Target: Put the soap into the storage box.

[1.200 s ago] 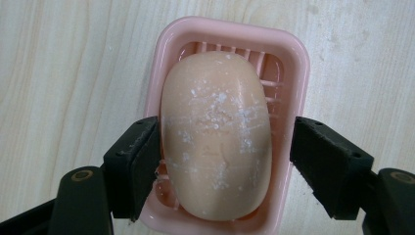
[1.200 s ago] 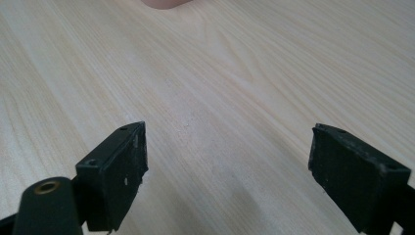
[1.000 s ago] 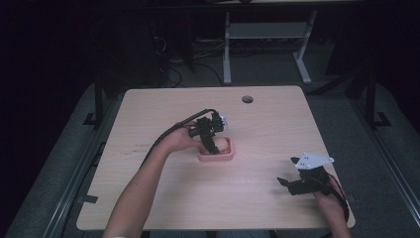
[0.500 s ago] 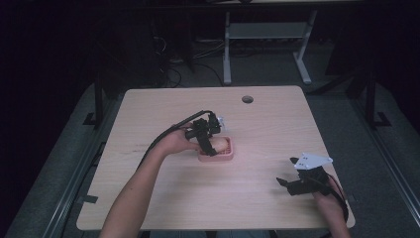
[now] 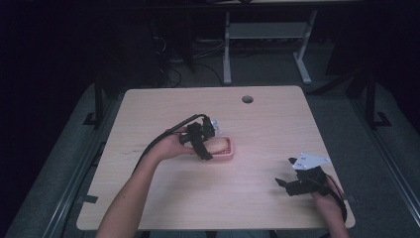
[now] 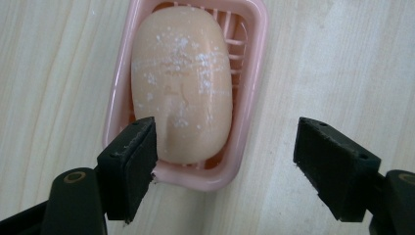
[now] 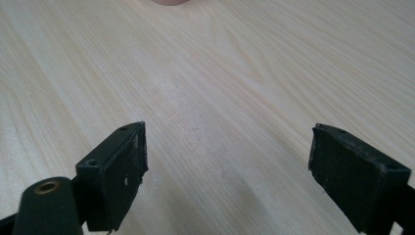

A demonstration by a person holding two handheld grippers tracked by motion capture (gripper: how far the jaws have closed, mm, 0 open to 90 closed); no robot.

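**A:** Where does the soap [image 6: 181, 83] lie?

**B:** In the pink dish [image 6: 254, 93], near the middle of the table [image 5: 277, 119]. The bar is an oval, peach-coloured, smooth but dusted with white flecks; the dish is a rounded plastic rectangle with a slatted floor.

**A:** And the left gripper [image 6: 225, 156]?

**B:** Jaws wide apart, clamped on nothing. One black pad sits at the dish's near corner, just over the soap's end; the other stands clear over bare wood (a light, fine-grained laminate).

**A:** What has changed over the last second?

**B:** In the high view the left gripper [image 5: 202, 140] has drawn slightly toward the person's side of the dish, and the soap now shows plainly in the dish beside it. Judged from that, the bar has been set down and released, so placing appears complete and withdrawal remains.

**A:** The right gripper [image 5: 303, 179]?

**B:** Well apart, near the table's right front corner, jaws likewise spread over bare wood, holding nothing; it has barely moved.
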